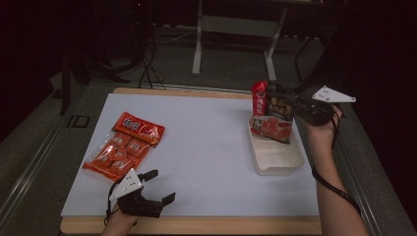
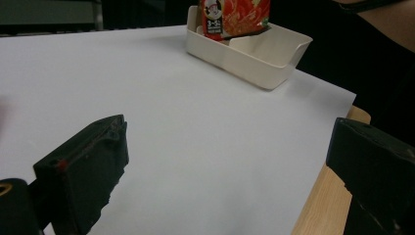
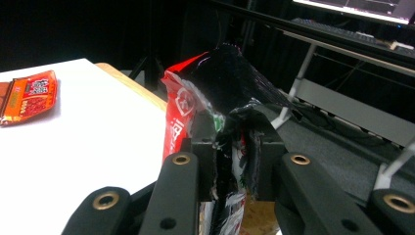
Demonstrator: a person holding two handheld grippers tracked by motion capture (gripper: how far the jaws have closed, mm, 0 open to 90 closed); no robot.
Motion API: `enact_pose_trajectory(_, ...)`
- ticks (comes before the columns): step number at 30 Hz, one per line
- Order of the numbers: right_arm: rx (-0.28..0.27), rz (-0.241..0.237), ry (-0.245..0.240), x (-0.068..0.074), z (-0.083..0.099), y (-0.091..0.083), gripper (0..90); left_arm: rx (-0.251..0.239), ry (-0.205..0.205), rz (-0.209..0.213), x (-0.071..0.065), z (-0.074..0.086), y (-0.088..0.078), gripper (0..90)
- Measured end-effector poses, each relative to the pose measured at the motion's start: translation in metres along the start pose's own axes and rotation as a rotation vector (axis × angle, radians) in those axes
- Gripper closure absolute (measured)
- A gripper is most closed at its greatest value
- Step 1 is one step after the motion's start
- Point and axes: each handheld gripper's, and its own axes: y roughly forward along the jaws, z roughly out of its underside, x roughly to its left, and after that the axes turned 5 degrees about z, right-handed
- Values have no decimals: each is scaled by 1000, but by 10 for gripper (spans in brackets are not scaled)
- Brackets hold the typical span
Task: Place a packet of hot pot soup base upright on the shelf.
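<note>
The right gripper point(image 1: 300, 105) has its jaws pinched on the upper part of a red-and-black food packet point(image 1: 273, 112), the crumpled foil squeezed between the two black jaws in the right gripper view point(image 3: 230, 147). The packet stands upright with its lower end inside a cream plastic bin point(image 1: 275, 156), at the bin's far end; the left gripper view shows the packet's red bottom point(image 2: 234, 17) sitting down in the bin point(image 2: 254, 54). The bin rests on the right part of a white board point(image 1: 196, 147). The left gripper point(image 1: 160, 186) hovers low over the board's near edge, well to the left of the bin, jaws spread wide and holding nothing. Farther left of the bin, an orange snack bag point(image 1: 124, 146) lies flat on the board, just beyond the left gripper.
</note>
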Motion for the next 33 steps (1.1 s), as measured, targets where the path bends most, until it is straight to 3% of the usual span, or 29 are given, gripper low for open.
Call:
enact_pose_trajectory(6,-10,-68,34,-6,10,2,766,3,0,2,0,0,1,27)
enact_pose_trajectory(10,-27,-96,26,-5,14,1,761,3,-2,6,0,1,2,27)
enact_pose_trajectory(13,-3,-135,4,-4,16,5,754,2,0,8,-1,1,2,27)
enact_pose_trajectory(16,5,-157,23,-3,19,8,748,0,-1,7,-1,0,1,27)
enact_pose_trajectory(22,-1,-135,118,-5,31,8,737,-2,-3,7,0,0,0,27)
enact_pose_trajectory(25,54,-108,117,-4,38,10,729,-2,-2,10,-1,0,0,27)
enact_pose_trajectory(29,42,-93,182,-9,48,4,689,-4,-7,9,0,1,1,27)
enact_pose_trajectory(33,102,-55,224,-8,44,-2,665,-32,-23,32,1,1,0,28)
